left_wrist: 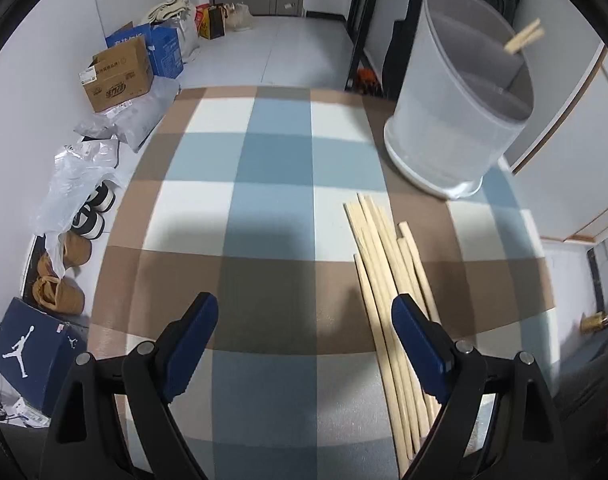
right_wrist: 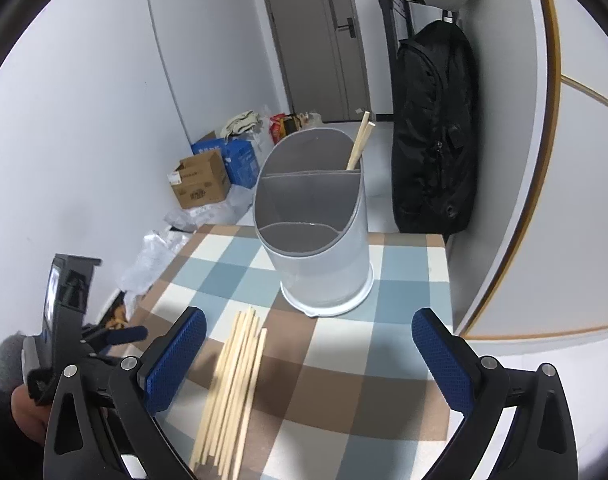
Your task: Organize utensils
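A bundle of several pale wooden chopsticks [left_wrist: 388,300] [right_wrist: 233,384] lies on the checked tablecloth [left_wrist: 271,208]. Behind it stands a white utensil holder [left_wrist: 460,92] [right_wrist: 316,224] with grey divided compartments; a pair of chopsticks [left_wrist: 524,41] [right_wrist: 360,142] leans in its back compartment. My left gripper [left_wrist: 304,312] hangs open over the cloth, its right finger just above the bundle's near part, nothing between the jaws. My right gripper [right_wrist: 308,332] is open too, the bundle lying beside its left finger. The left gripper's body and the hand holding it [right_wrist: 67,344] appear at the right wrist view's left edge.
The table's left edge drops to a floor with cardboard boxes [left_wrist: 117,76], plastic bags [left_wrist: 79,168], shoes [left_wrist: 59,280] and a blue shoe box [left_wrist: 31,352]. A black backpack [right_wrist: 434,128] hangs by the wall behind the holder. A grey door [right_wrist: 316,36] is far back.
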